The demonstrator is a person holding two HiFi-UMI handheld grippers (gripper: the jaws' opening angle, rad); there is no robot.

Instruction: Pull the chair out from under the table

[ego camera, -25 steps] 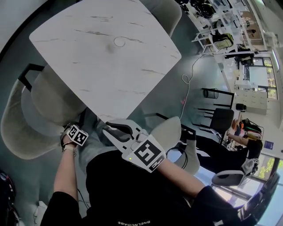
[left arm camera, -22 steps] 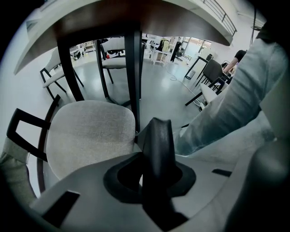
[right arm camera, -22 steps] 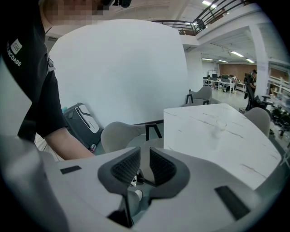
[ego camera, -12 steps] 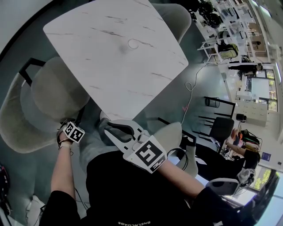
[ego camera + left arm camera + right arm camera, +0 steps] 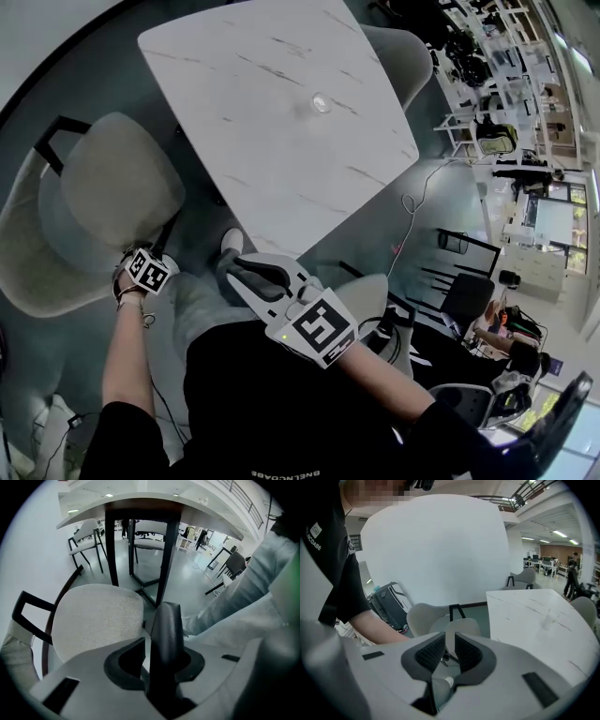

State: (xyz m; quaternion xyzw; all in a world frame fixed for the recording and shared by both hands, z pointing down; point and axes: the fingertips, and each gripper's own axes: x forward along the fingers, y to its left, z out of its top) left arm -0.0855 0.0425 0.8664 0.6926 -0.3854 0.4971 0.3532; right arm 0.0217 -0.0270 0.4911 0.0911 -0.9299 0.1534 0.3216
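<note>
The left claw (image 5: pixel 162 641), its jaws just opening, sits loose around the black arm bar (image 5: pixel 165 620) of the grey upholstered chair (image 5: pixel 105 192). The right claw (image 5: pixel 449 641) is slightly parted, empty.

A white marbled table (image 5: pixel 253 141) on the grey floor (image 5: pixel 366 244) bears one small round thing (image 5: pixel 321 103).

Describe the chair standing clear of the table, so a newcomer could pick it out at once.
Find the white marble-look table in the head view's middle. The chair stands off its left edge: pale grey padded seat and curved back, black frame. It is the only chair on that side, its seat fully clear of the tabletop.
</note>
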